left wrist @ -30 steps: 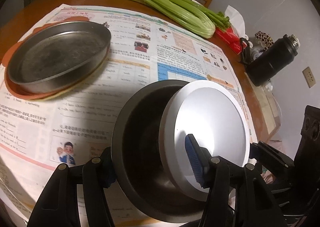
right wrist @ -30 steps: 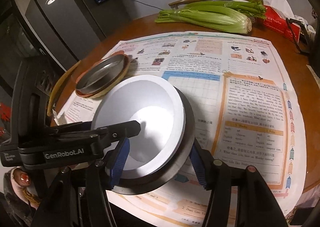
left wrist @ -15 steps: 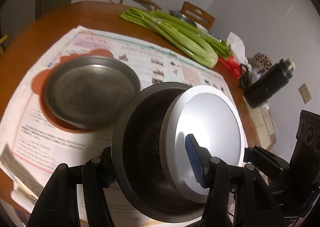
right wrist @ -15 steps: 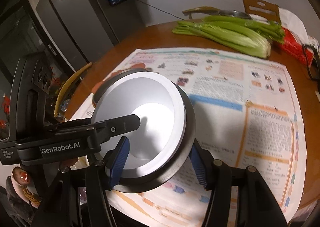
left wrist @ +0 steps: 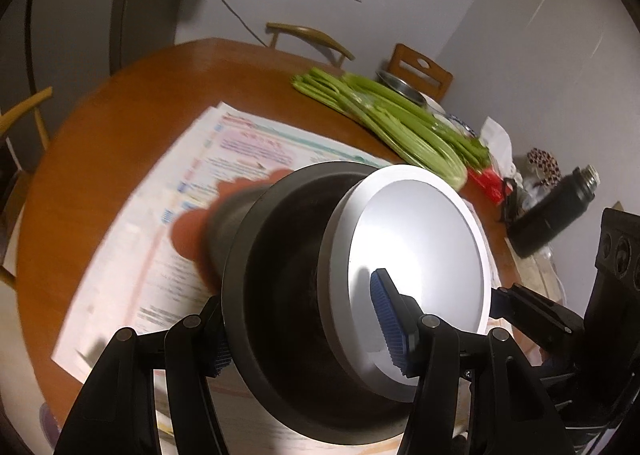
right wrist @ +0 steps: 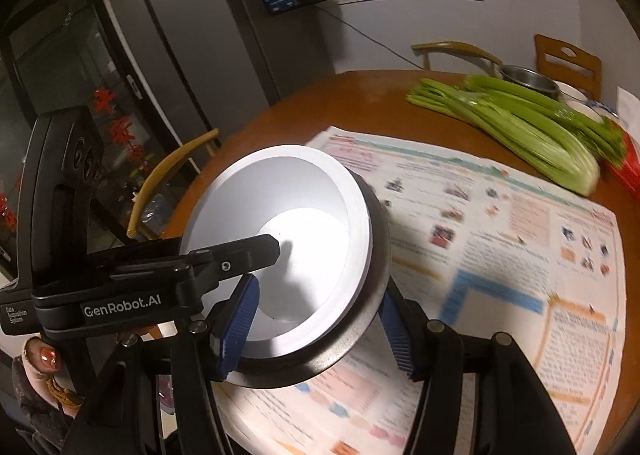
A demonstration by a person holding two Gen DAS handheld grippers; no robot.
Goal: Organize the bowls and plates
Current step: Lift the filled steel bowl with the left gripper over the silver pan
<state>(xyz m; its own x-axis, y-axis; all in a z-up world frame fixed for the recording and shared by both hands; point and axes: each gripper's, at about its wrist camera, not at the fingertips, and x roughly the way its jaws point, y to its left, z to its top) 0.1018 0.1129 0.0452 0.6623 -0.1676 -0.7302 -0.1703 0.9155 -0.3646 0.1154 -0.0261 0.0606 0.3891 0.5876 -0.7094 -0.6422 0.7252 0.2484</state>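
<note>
Left wrist view: the left hand-held gripper point(left wrist: 308, 329) is clamped on a dark, round, deep bowl point(left wrist: 288, 295) tipped on its side, one blue ribbed pad outside the dark rim and the other against the white bowl with a smooth pale interior point(left wrist: 416, 255) that sits nested inside it. Both bowls are held above a round brown wooden surface point(left wrist: 100, 159) covered with large printed paper sheets point(left wrist: 172, 255). Behind the dark bowl, blurred, part of a grey metal dish on a reddish-brown plate point(left wrist: 196, 231) lies on the paper. Farther back lie a bunch of green celery point(left wrist: 400, 127) and a black flask point(left wrist: 552, 211).

Right wrist view: the right hand-held gripper point(right wrist: 316, 329) grips the same nested pair from the opposite side, its left blue pad inside the white bowl point(right wrist: 304, 247) and its right pad outside the dark bowl point(right wrist: 360, 339). The left hand-held gripper's black body, lettered "GenRobot.AI", reaches in from the left, its finger over the white rim. A person's hand point(right wrist: 42, 359) shows at the lower left.
</note>
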